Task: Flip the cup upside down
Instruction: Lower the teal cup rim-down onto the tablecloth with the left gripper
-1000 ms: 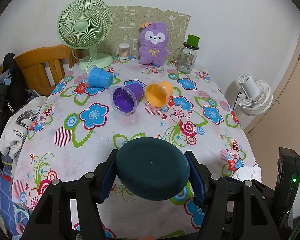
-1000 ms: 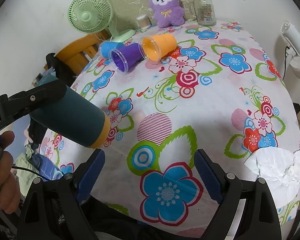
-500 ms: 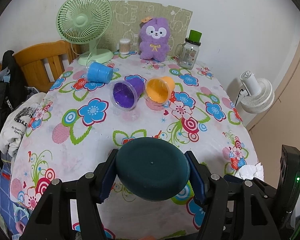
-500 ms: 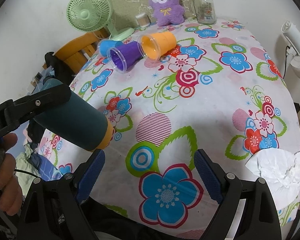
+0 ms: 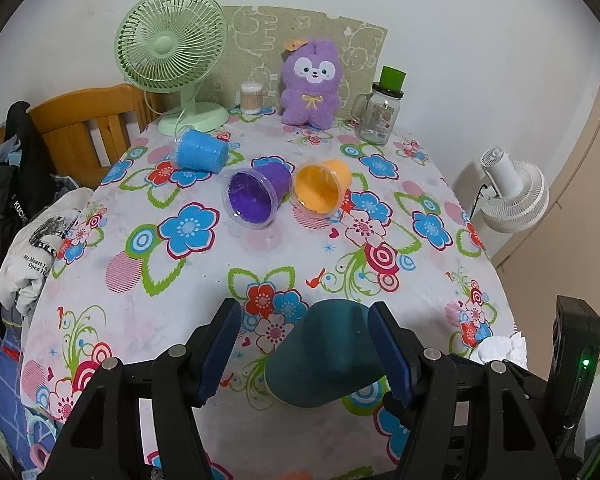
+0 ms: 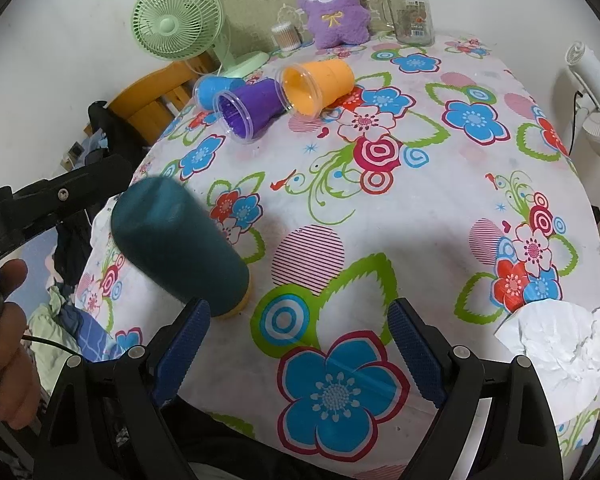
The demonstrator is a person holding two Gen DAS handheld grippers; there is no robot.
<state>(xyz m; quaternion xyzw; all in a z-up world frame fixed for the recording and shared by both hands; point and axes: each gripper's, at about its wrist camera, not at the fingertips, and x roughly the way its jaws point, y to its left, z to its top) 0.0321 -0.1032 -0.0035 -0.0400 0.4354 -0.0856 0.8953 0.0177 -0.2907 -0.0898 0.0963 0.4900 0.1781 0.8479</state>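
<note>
Teal matte cup [image 6: 176, 248] tilts rim-down between spread left claw [image 5: 304, 350]; right claw [image 6: 298, 354] spread, empty.

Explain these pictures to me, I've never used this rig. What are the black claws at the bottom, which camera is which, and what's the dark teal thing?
There is no robot arm. A person holds a two-finger tool in each hand, and each tool carries a fisheye camera looking out along its fingers. One picture is from the left tool, the other from the right tool. The black claws with blue pads are those fingers.

Both tools are open. The teal cup is tilted between the left tool's fingers, mouth down toward the flowered tablecloth. It seems to lean on one pad and is not clamped. The right tool holds nothing.

Farther back, a blue cup, a purple cup and an orange cup lie on their sides. Crumpled paper sits near the right edge.
</note>
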